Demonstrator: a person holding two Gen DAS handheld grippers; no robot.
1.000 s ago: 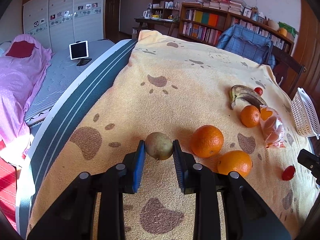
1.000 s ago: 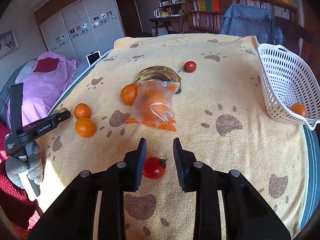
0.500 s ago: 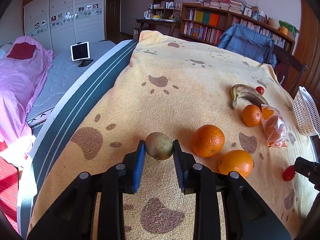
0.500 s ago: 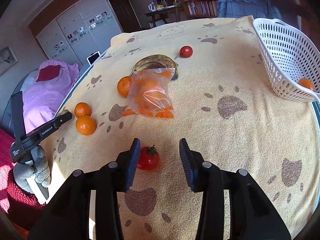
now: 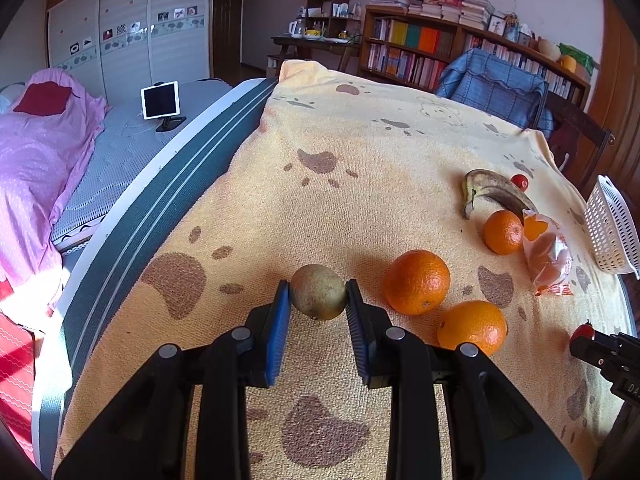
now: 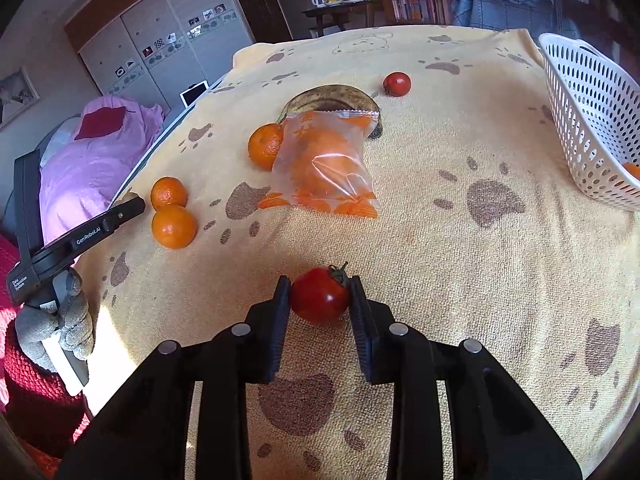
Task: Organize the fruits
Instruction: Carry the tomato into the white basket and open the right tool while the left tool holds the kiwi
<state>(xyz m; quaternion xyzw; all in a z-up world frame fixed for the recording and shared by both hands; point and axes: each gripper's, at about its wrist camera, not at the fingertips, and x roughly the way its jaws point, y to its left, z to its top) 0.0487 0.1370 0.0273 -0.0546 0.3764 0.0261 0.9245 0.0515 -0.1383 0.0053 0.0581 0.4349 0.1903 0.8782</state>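
My left gripper [image 5: 318, 298] is shut on a brownish-green round fruit [image 5: 318, 297] that rests on the paw-print blanket [image 5: 360, 152]. My right gripper [image 6: 319, 294] is shut on a red tomato [image 6: 319, 295] near the front of the blanket. Two oranges [image 5: 417, 282] [image 5: 472, 327] lie right of the left gripper, and a third orange [image 5: 503, 232] lies farther back. A dark banana [image 6: 334, 96], a second tomato [image 6: 397, 83] and a clear bag of orange fruit [image 6: 324, 164] lie mid-blanket. A white basket [image 6: 588, 116] at the right holds an orange [image 6: 633, 169].
The blanket's left edge drops to a grey-striped mattress border [image 5: 132, 232]. A pink-covered bed [image 5: 36, 160] and a tablet [image 5: 160, 100] lie further left. A chair with a blue cloth [image 5: 492, 88] and bookshelves [image 5: 440, 40] stand behind the table.
My right gripper opened wide, moved forward around the tomato, then closed on it. My left gripper stayed shut on the brownish-green fruit and barely moved.
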